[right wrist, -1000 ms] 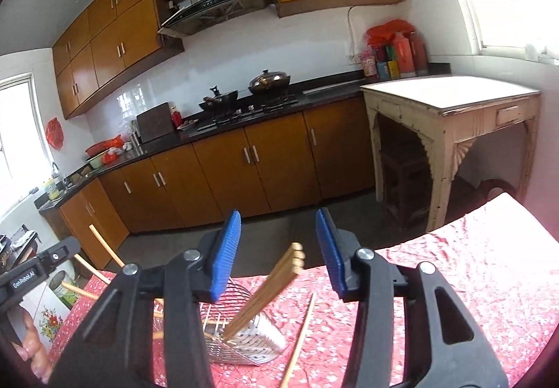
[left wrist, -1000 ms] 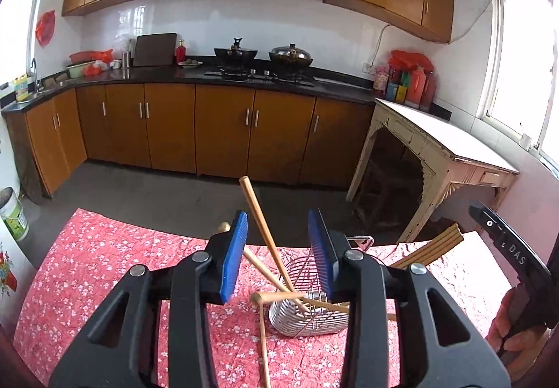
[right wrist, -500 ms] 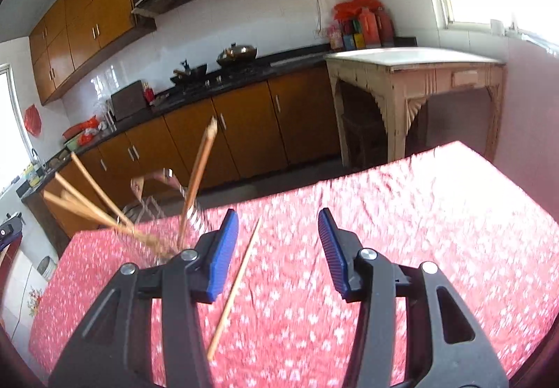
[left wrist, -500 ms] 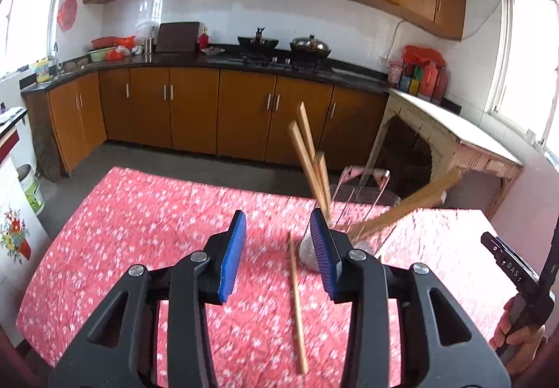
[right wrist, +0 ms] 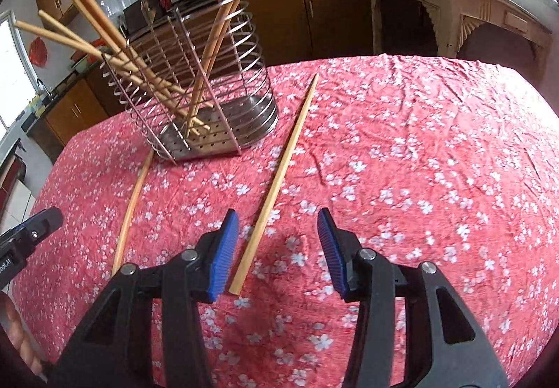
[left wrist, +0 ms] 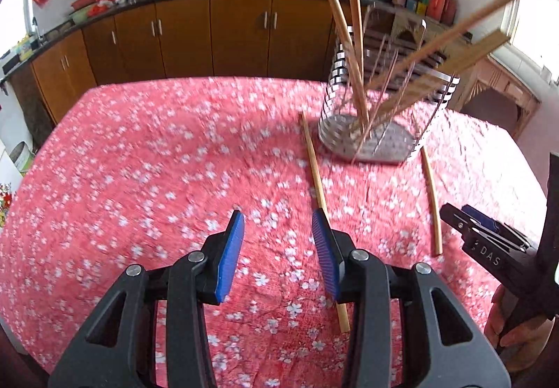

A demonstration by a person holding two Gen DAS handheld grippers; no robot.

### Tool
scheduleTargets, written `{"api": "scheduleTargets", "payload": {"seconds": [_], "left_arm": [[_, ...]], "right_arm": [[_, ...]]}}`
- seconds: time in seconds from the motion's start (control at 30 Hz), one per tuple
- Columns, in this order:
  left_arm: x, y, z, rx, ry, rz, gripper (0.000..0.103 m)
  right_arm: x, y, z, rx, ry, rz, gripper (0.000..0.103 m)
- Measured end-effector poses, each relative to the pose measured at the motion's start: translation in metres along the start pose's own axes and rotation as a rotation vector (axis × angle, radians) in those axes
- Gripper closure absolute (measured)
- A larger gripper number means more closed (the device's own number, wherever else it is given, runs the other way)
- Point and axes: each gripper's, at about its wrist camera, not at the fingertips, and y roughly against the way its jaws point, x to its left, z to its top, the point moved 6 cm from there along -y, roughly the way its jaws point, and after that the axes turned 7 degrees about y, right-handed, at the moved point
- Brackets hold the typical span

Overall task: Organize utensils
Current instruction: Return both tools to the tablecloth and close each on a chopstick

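A steel wire utensil holder (left wrist: pixel 384 115) (right wrist: pixel 209 108) stands upright on the red floral tablecloth with several wooden chopsticks (right wrist: pixel 115 49) leaning in it. Two loose chopsticks lie on the cloth. In the left wrist view one (left wrist: pixel 316 175) runs toward my right fingertip and the other (left wrist: pixel 430 203) lies right of it. In the right wrist view one (right wrist: pixel 279 178) ends beside my left finger and the other (right wrist: pixel 132 210) lies to the left. My left gripper (left wrist: pixel 276 241) and right gripper (right wrist: pixel 277 241) are both open and empty, low over the cloth.
The tablecloth (left wrist: pixel 139 178) covers the whole table; its edges drop off at left and far side. Brown kitchen cabinets (left wrist: pixel 209 31) and a black counter stand behind. A cream side table (right wrist: pixel 454 4) stands at the right. The other gripper shows at each view's side (left wrist: pixel 489 248).
Both grippers have dropped lower and tilted down toward the cloth. The holder, lying on its side a second ago, now stands upright. Both jaws stayed open.
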Motion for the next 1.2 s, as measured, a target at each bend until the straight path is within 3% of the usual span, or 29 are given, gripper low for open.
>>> {"api": "scheduleTargets", "payload": {"seconds": [0.13, 0.27, 0.3, 0.5, 0.67, 0.9, 1.2], "left_arm": [[-0.003, -0.021, -0.012, 0.056, 0.001, -0.014, 0.062], [-0.01, -0.033, -0.019, 0.081, -0.018, -0.027, 0.062], [-0.013, -0.035, -0.02, 0.085, -0.024, -0.029, 0.062], [-0.022, -0.044, -0.024, 0.082, -0.042, -0.026, 0.065], [-0.023, -0.051, -0.018, 0.06, -0.051, 0.01, 0.094], [0.014, -0.07, 0.012, 0.057, 0.048, 0.035, 0.096], [0.036, -0.061, 0.007, 0.087, 0.083, -0.042, 0.092]], "right_arm": [[0.007, -0.008, -0.002, 0.011, 0.052, -0.04, 0.063], [-0.003, -0.007, -0.003, 0.012, 0.043, -0.073, 0.092], [-0.008, -0.006, -0.002, 0.012, 0.03, -0.071, 0.094], [-0.066, -0.002, 0.002, -0.003, -0.092, -0.142, 0.095], [-0.093, -0.002, 0.007, -0.01, -0.136, -0.149, 0.095], [-0.101, -0.008, 0.015, -0.014, -0.119, -0.137, 0.095], [-0.094, -0.001, 0.005, -0.009, -0.099, -0.128, 0.092]]}}
